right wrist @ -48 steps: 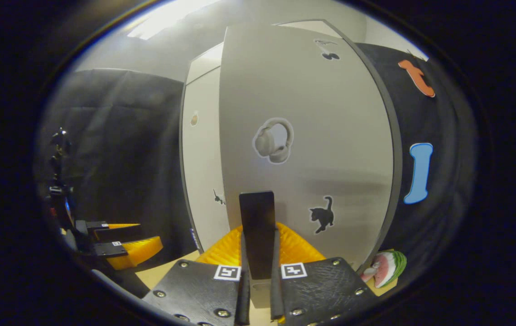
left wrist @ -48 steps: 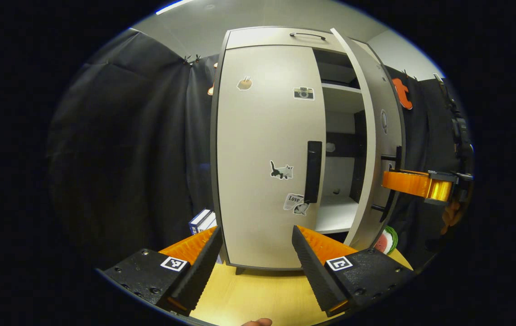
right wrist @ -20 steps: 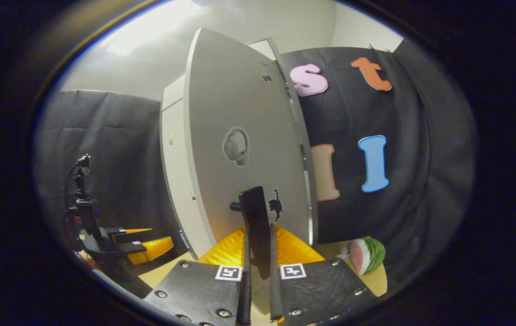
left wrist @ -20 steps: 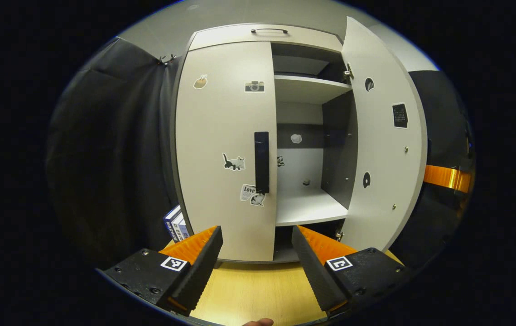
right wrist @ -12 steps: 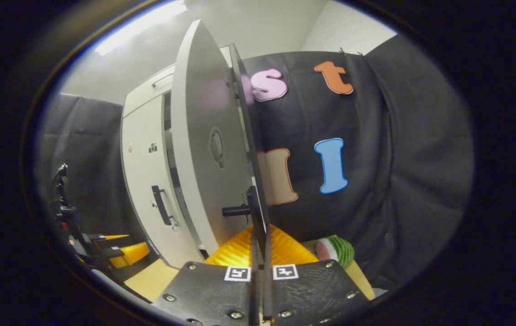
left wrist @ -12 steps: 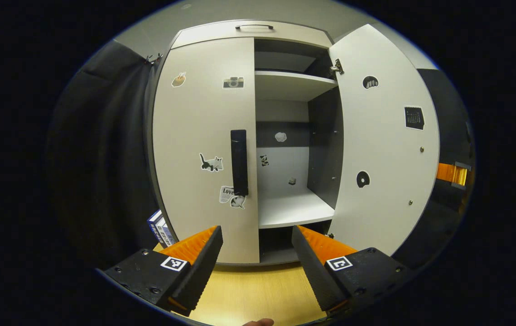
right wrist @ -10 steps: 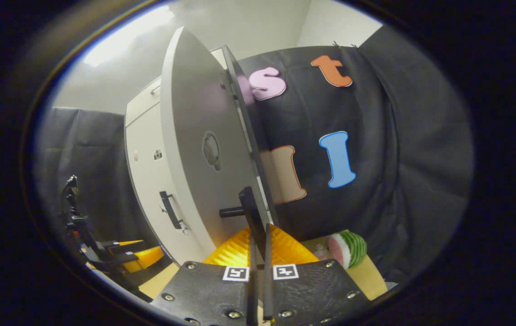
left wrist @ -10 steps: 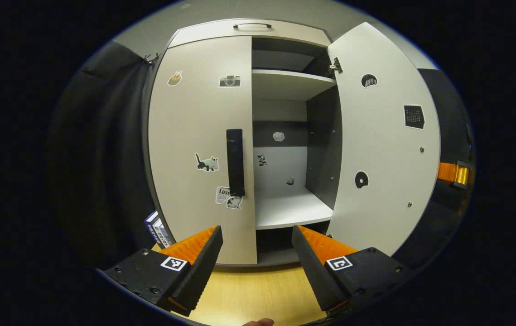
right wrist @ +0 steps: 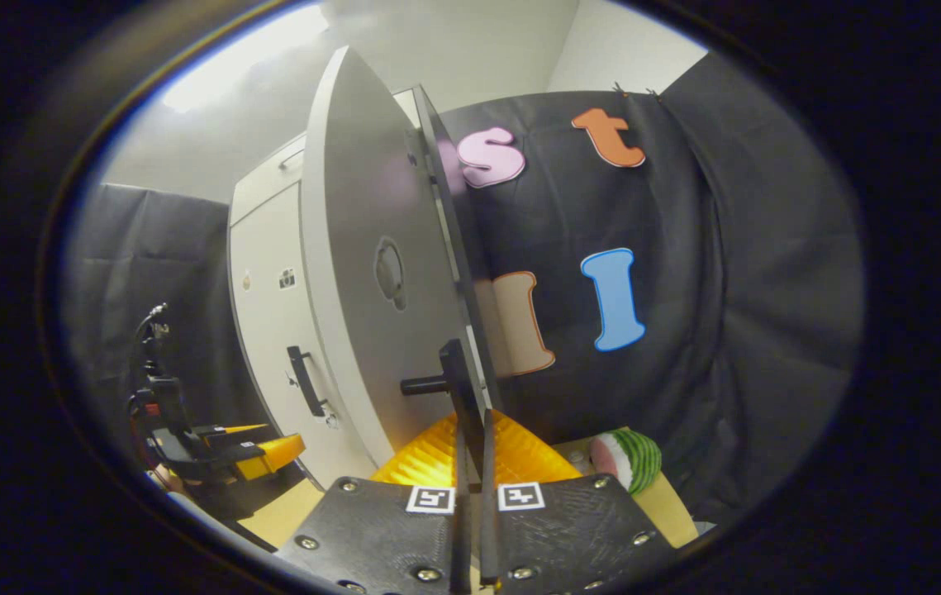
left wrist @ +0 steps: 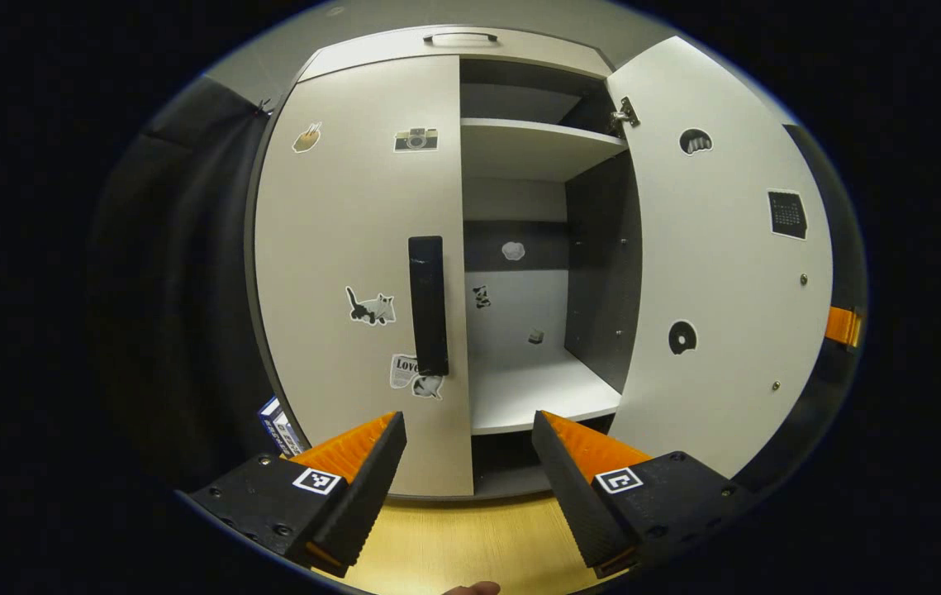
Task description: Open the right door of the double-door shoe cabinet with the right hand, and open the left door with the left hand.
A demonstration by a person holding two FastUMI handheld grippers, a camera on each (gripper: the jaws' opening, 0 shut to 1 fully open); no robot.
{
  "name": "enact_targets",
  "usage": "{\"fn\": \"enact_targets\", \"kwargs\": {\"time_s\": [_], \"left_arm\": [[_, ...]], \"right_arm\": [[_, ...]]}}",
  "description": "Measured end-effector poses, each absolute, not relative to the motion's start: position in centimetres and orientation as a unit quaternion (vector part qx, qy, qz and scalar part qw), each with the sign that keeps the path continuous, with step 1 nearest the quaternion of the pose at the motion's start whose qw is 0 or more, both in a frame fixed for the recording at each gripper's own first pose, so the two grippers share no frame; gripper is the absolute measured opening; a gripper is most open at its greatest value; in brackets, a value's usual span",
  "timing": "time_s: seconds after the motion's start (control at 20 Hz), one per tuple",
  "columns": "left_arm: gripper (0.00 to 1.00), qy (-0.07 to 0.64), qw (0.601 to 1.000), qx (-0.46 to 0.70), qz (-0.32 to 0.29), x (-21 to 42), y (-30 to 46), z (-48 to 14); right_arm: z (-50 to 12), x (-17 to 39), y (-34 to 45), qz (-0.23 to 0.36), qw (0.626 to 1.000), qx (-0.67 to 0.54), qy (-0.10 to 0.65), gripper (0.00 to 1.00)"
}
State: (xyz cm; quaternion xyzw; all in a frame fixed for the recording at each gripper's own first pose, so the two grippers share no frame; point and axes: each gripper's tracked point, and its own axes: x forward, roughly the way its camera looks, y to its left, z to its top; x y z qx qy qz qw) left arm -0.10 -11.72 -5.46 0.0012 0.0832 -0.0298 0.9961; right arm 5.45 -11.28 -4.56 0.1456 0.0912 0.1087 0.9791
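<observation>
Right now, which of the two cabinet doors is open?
The right door is open, swung wide so the shelves behind it show. The right gripper is shut on its handle. The left door is closed flat, handle untouched.

Watermelon-slice toy lies on the wooden bench by the black cloth wall. Blue-and-white box stands upright at bench's far left edge.

Your one readable word, "Love", on a sticker just below the left door's handle, book spine print beside the cabinet probably too blurred
</observation>
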Motion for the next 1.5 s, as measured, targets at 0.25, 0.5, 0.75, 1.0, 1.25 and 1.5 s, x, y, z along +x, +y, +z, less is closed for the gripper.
{"fn": "enact_targets", "kwargs": {"time_s": [0.25, 0.5, 0.75, 1.0, 1.25, 1.5], "left_arm": [[0.96, 0.078, 0.996, 0.004, -0.034, 2.2, -11.5, -5.3], [0.96, 0.061, 0.998, 0.01, -0.029, 4.4, -10.9, -4.4], [0.95, 0.043, 0.999, 0.018, -0.011, 7.2, -9.3, -3.3], [0.95, 0.033, 0.999, 0.019, -0.012, 9.7, -8.9, -2.8], [0.95, 0.021, 1.0, 0.015, -0.011, 11.4, -8.6, -2.0], [0.85, 0.008, 0.999, 0.034, 0.002, 12.5, -7.9, -1.5]], "right_arm": [[-5.0, 5.6, -11.2, 0.1, 0.982, 0.135, 0.09, 0.05], [-5.2, 5.7, -11.4, 0.092, 0.985, 0.116, 0.089, 0.05], [-5.5, 5.8, -11.3, 0.085, 0.986, 0.115, 0.09, 0.05], [-5.6, 6.0, -11.5, 0.073, 0.988, 0.106, 0.089, 0.05], [-5.9, 6.0, -11.6, 0.064, 0.989, 0.097, 0.093, 0.05], [-6.0, 6.1, -11.6, 0.061, 0.989, 0.095, 0.093, 0.05]]}}
